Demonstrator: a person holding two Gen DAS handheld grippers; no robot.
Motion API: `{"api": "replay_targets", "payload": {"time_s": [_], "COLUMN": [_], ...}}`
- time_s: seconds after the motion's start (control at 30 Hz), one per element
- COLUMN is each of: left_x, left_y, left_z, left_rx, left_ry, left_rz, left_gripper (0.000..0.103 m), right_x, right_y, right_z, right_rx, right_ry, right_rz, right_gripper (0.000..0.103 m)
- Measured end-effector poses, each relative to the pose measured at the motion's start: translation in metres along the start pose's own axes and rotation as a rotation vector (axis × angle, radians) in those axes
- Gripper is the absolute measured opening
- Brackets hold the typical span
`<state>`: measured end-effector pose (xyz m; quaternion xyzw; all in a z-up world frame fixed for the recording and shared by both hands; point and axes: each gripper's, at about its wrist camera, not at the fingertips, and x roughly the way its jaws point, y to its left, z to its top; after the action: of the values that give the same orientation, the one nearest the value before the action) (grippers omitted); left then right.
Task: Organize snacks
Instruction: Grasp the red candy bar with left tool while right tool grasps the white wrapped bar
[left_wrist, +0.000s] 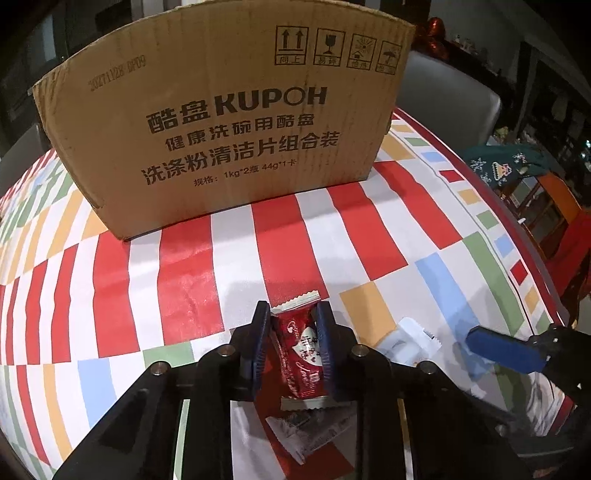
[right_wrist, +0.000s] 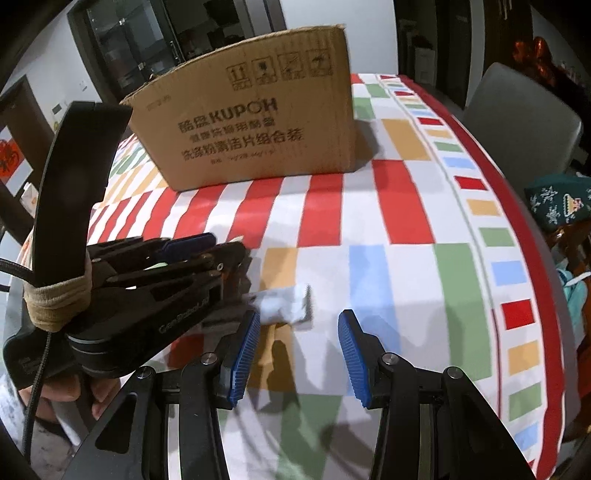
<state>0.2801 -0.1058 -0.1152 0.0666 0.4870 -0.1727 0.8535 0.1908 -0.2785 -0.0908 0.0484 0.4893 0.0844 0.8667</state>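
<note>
On striped tabletop (left_wrist: 192, 280), before cardboard box (left_wrist: 221, 122): left tool (left_wrist: 293, 350) pinching red snack packet (left_wrist: 301, 354); right tool (right_wrist: 295, 358) spread near white packet (right_wrist: 284, 304).

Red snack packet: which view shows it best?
Left wrist view: the red packet sits clamped between the left gripper pads, label readable. In the right wrist view, the left gripper's body hides it.

A bright cloth (right_wrist: 402, 206) with red, white, blue, green and yellow blocks covers the surface. A grey chair (right_wrist: 524, 122) stands at the far right edge. A green cloth with white stars (right_wrist: 557, 203) lies off the right side, near some dark cupboards (right_wrist: 122, 40).
</note>
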Motion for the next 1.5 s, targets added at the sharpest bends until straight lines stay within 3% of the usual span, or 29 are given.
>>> {"api": "replay_targets", "payload": {"time_s": [0.23, 0.5, 0.7, 0.9, 0.97, 1.17, 1.5], "left_x": [-0.022, -0.049, -0.059, -0.061, -0.062, -0.066, -0.081], "left_y": [0.021, 0.039, 0.048, 0.058, 0.061, 0.062, 0.056], "left_z": [-0.010, -0.037, -0.049, -0.053, -0.054, -0.054, -0.048], "left_rx": [-0.035, -0.037, -0.073, -0.119, -0.127, -0.135, -0.122], "left_ry": [-0.042, -0.086, -0.092, -0.092, -0.095, -0.109, -0.150], "left_rz": [0.017, 0.092, 0.106, 0.089, 0.088, 0.088, 0.088], "left_gripper": [0.024, 0.024, 0.024, 0.024, 0.024, 0.024, 0.024], "right_x": [0.009, 0.019, 0.035, 0.049, 0.052, 0.054, 0.044], "right_y": [0.016, 0.028, 0.039, 0.059, 0.064, 0.069, 0.065], "right_z": [-0.004, 0.001, 0.015, 0.025, 0.026, 0.028, 0.030], "right_rx": [-0.012, 0.000, -0.006, -0.063, -0.085, -0.110, -0.108], "right_ry": [0.041, 0.051, 0.068, 0.072, 0.073, 0.071, 0.042], "right_rz": [0.048, 0.099, 0.103, 0.052, 0.028, 0.006, 0.026], "right_gripper": [0.046, 0.046, 0.046, 0.045, 0.035, 0.023, 0.019]}}
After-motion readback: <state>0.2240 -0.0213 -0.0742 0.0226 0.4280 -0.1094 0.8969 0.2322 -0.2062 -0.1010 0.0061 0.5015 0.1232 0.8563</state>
